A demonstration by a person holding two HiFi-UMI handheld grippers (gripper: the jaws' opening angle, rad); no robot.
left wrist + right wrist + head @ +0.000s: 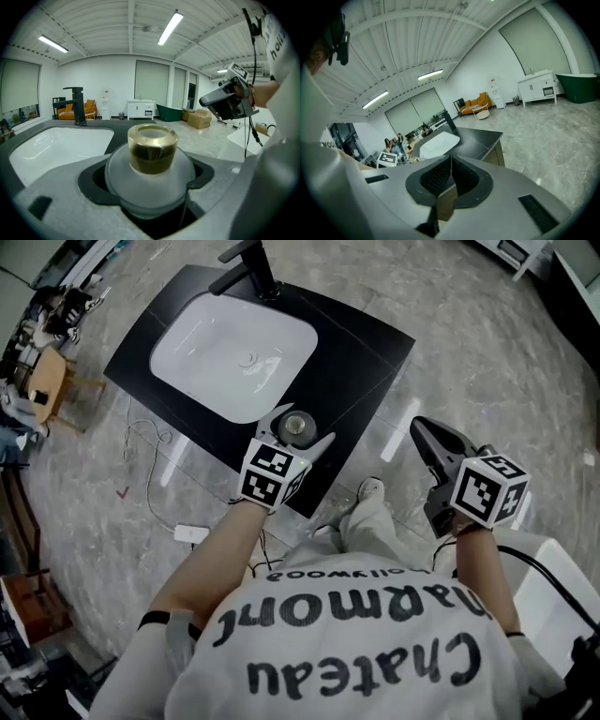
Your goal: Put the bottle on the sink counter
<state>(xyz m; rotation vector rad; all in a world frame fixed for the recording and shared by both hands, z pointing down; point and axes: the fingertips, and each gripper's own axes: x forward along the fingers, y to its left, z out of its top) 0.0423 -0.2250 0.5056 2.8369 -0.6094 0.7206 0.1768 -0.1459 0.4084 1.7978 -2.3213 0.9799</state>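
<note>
Nearest in the head view is the person's white lettered shirt (347, 652), a forearm reaching out at each side. The left gripper (302, 430) is clamped on the bottle (298, 425), which stands at the near edge of the black sink counter (370, 352). From above only its gold cap shows. The left gripper view adds the frosted round body (150, 180) pinched between the jaws. No view shows whether its base touches the counter.

At 3 o'clock from the bottle, well apart and over the floor, is the right gripper (427, 435). Its own view shows its jaws pressed together with nothing between them.

At 11 o'clock from the bottle lies the white basin (234, 357), with the black faucet (248, 268) at its 12 o'clock. Only the right gripper view catches people (393, 143) seated far beyond the counter.
</note>
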